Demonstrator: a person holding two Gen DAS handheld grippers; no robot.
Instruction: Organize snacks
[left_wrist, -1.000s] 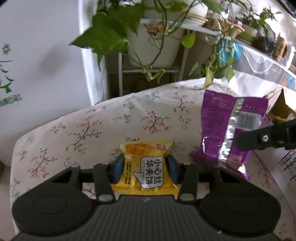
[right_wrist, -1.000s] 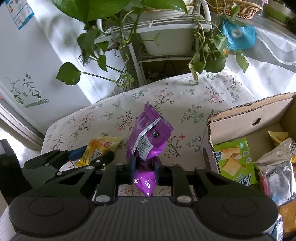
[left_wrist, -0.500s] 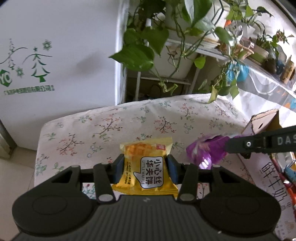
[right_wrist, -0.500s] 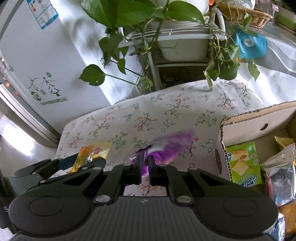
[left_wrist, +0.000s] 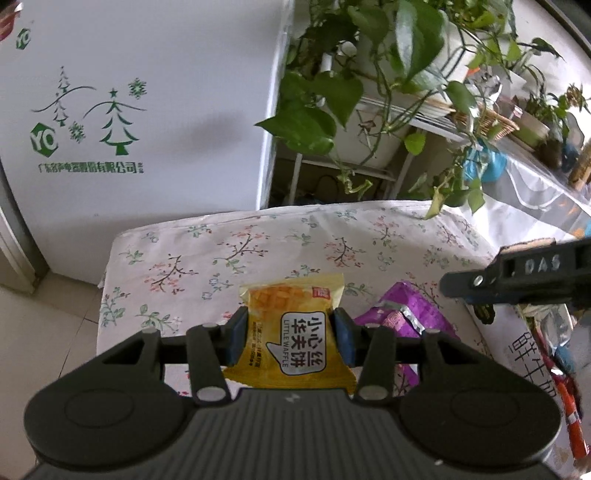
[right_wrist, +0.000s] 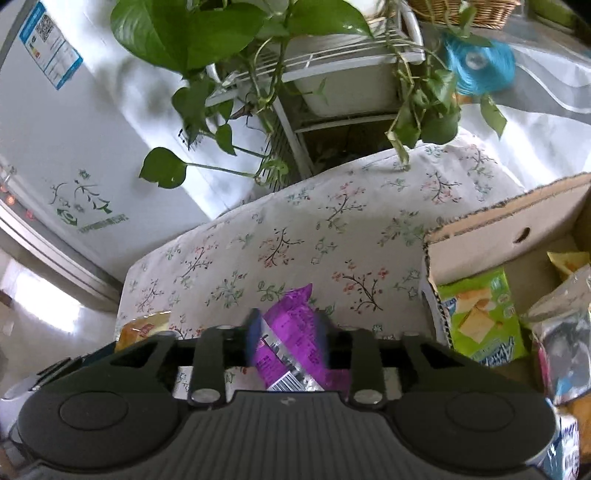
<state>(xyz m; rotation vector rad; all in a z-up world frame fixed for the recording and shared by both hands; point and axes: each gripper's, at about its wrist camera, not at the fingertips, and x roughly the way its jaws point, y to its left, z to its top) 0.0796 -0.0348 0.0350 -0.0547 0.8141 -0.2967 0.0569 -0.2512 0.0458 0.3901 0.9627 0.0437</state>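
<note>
worktop (right_wrist: 332, 236) under a floral cloth fills the middle of both views, and everything else is placed from it. white refrigerator (left_wrist: 140, 110) with green tree prints stands beyond its far left edge. trailing green plant (right_wrist: 221, 33) on a white wire rack hangs over its far edge. cardboard box (right_wrist: 498, 229) sits at its right end, open, with a green snack pack (right_wrist: 480, 314) and a silvery packet (right_wrist: 561, 332) inside. purple snack bag (right_wrist: 295, 332) lies near the worktop's front edge, left of the box, between the fingers of the right gripper (right_wrist: 286, 339); its jaws have just been opening and the blurred pads no longer seem to press on the bag. yellow waffle packet (left_wrist: 291, 339) is raised above the worktop's front part, left of the purple bag, clamped at both sides by the blue pads (left_wrist: 236, 339) of the left gripper (left_wrist: 290, 341), which is closed on it.
</note>
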